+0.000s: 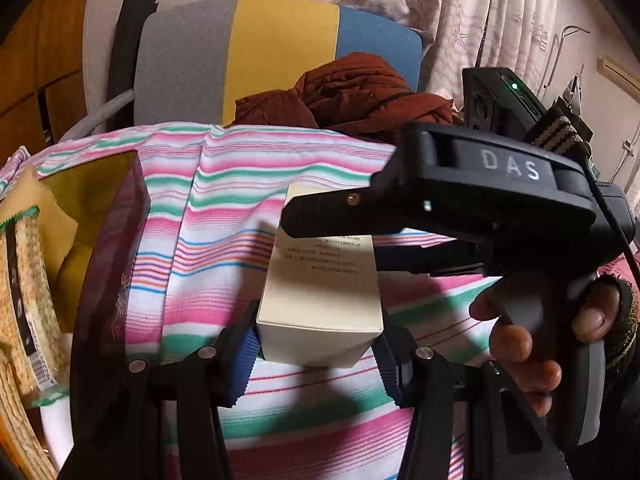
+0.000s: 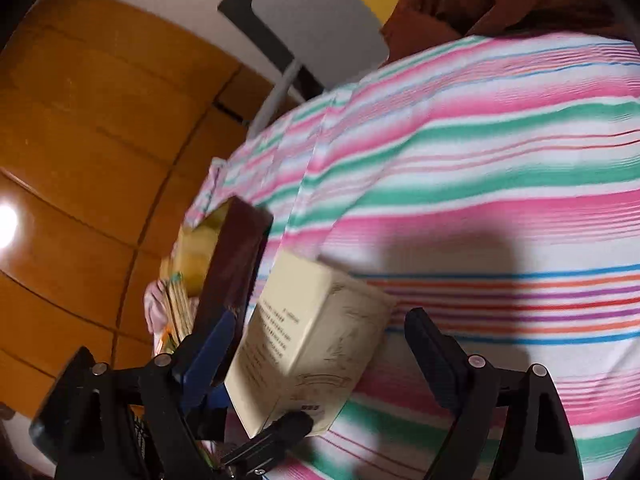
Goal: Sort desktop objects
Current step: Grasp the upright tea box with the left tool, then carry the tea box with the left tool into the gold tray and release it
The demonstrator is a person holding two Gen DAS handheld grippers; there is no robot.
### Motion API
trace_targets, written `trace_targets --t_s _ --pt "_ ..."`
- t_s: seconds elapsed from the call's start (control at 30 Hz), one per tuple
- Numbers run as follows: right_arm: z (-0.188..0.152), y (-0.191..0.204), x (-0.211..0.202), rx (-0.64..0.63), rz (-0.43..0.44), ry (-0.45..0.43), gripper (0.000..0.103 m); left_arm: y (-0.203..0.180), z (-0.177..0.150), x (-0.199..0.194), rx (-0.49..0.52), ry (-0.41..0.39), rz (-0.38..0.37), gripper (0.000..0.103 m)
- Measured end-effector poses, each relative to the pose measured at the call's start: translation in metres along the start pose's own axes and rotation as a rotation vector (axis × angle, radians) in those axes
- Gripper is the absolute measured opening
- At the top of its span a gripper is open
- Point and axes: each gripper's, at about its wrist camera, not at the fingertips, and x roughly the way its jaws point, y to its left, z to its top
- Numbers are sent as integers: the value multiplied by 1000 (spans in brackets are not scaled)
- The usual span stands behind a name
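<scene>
A cream carton box (image 1: 320, 280) with small printed text is clamped between the blue pads of my left gripper (image 1: 318, 354), lifted above the striped cloth (image 1: 224, 216). The box (image 2: 308, 348) also shows in the right wrist view, held by the left gripper's fingers (image 2: 208, 360). My right gripper (image 2: 320, 360) is open, its jaws wide on either side of the box without touching it. In the left wrist view the right gripper (image 1: 320, 216) hovers over the far end of the box.
A dark translucent bin (image 1: 112, 248) with yellow items and a snack packet (image 1: 28, 300) stands at the left. A brown garment (image 1: 352, 96) lies on a grey, yellow and blue chair (image 1: 256, 56) behind the table. Wooden panels (image 2: 88, 160) are on the left.
</scene>
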Motion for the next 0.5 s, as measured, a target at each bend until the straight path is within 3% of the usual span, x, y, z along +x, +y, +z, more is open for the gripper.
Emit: trace_targets --t_s 0.07,0.1,0.5 --pt "-2 0 2 2 2 5 83 2 -2 -1 -3 0 3 52" --pt "-4 -1 2 6 6 2 74 3 -2 -2 -10 -2 -1 52" --pt "-20 -2 -17 45 102 -96 63 3 -3 -26 0 -43 -40 52"
